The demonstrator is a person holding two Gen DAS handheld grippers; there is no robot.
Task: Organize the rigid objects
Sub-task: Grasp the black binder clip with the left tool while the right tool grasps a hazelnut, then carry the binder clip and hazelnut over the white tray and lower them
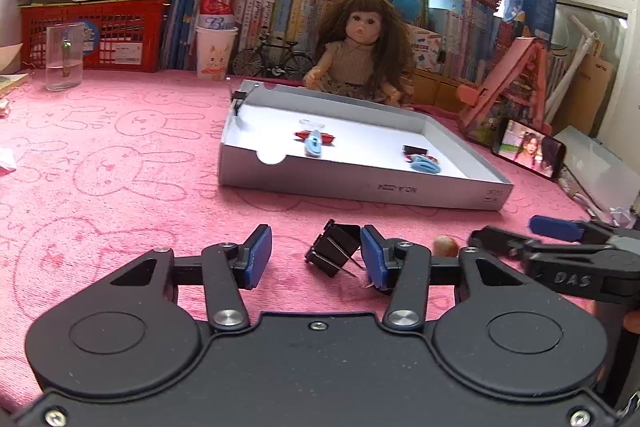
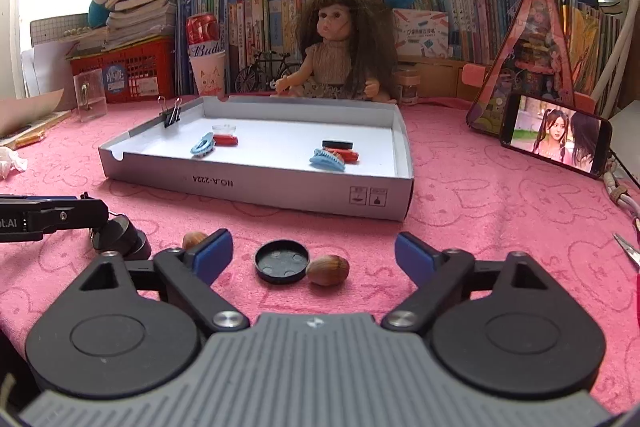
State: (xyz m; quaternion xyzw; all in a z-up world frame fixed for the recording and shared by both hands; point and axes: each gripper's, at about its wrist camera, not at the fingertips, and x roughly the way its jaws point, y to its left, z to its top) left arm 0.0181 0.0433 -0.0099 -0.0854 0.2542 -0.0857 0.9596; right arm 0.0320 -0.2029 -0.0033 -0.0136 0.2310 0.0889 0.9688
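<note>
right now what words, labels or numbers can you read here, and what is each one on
"NO.A-222A", upside down, on the grey box front wall.
"Bud...", cut off, on the can in the paper cup.
"DAS" on the right gripper.
"ot.AI", cut off, on the left gripper.
Book spines and basket label: too small to read.

Pink cloth [image 2: 480, 211] – soft, napped; tray [image 2: 256, 187] – matt cardboard; black cap [image 2: 281, 261] – smooth plastic.

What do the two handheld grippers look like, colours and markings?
Left gripper: all-black body, two round housings, silver screws, blue pads on its fingers. Right gripper: the same black linkage and blue pads, but with a ribbed grey body; raised "DAS" lettering on its side.
</note>
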